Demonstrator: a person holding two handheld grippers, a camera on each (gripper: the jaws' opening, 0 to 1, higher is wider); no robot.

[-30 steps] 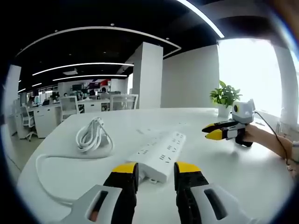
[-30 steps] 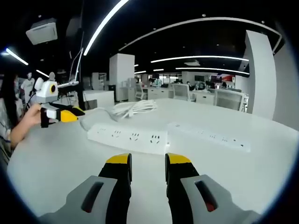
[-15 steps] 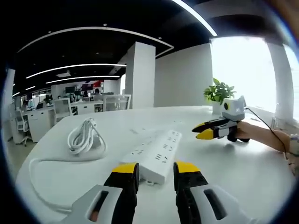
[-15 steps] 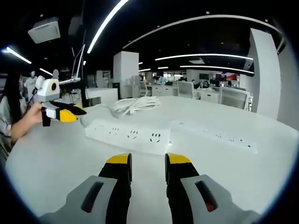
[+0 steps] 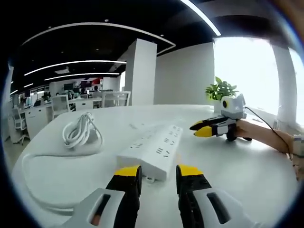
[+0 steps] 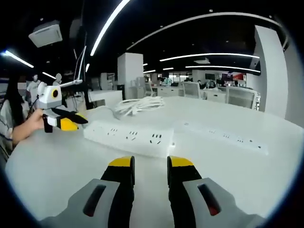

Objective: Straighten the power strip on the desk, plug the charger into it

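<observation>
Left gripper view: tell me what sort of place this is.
Most likely an open-plan office. Rows of desks with chairs stand in the background under long strip lights, and a white power strip lies on a large white desk beside a potted plant.

Both views low over desk (image 5: 247, 175), facing each other across shared power strip (image 5: 154, 152), close.

Both grippers (image 5: 157, 172) (image 6: 149, 163), jaws apart, empty.
</observation>
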